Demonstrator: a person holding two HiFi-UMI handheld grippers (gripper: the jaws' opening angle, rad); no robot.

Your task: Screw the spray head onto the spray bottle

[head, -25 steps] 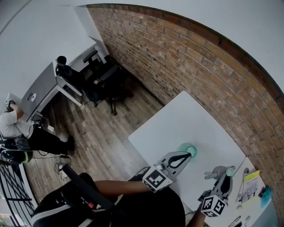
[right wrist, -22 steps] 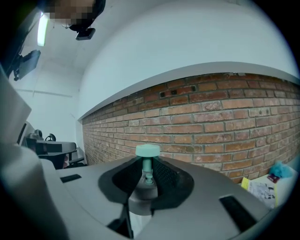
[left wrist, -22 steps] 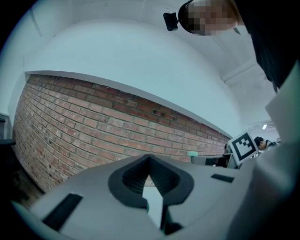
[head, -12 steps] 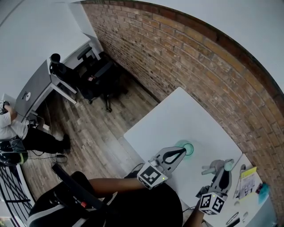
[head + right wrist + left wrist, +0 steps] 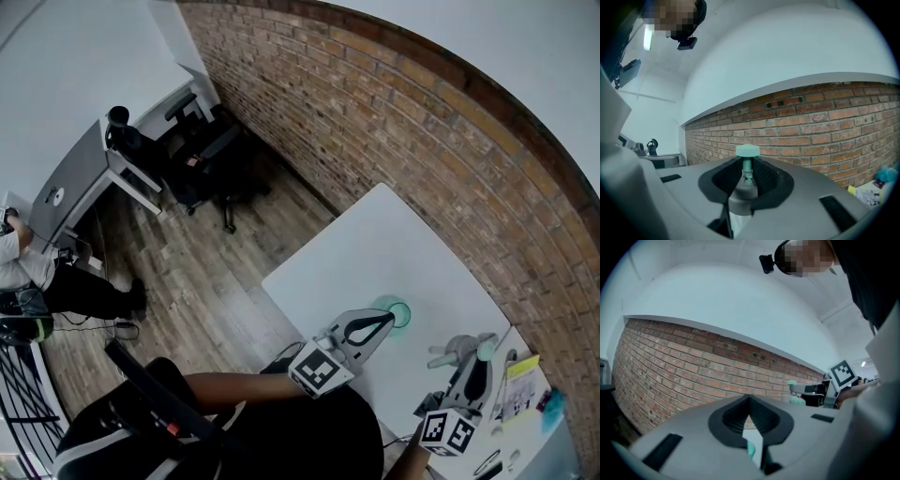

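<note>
A green spray bottle [image 5: 399,314] stands on the white table [image 5: 394,253], seen from above as a round top. My left gripper [image 5: 383,321] is shut, its tips right beside the bottle. Through the gap under its closed jaws a sliver of the green bottle [image 5: 750,449] shows. My right gripper [image 5: 480,362] is shut on the spray head [image 5: 461,353], held off to the bottle's right above the table. In the right gripper view the spray head [image 5: 747,161] sits upright between the jaws, grey collar low, green cap on top. From the left gripper view, the right gripper [image 5: 816,393] is at the right.
A brick wall [image 5: 450,159] runs behind the table. Yellow papers [image 5: 527,380] and a blue item [image 5: 553,403] lie at the table's right end. Wood floor, a desk [image 5: 84,183] and office chairs [image 5: 206,164] lie beyond the table's left edge.
The right gripper has lifted the spray head a little. The left gripper has stayed beside the bottle.
</note>
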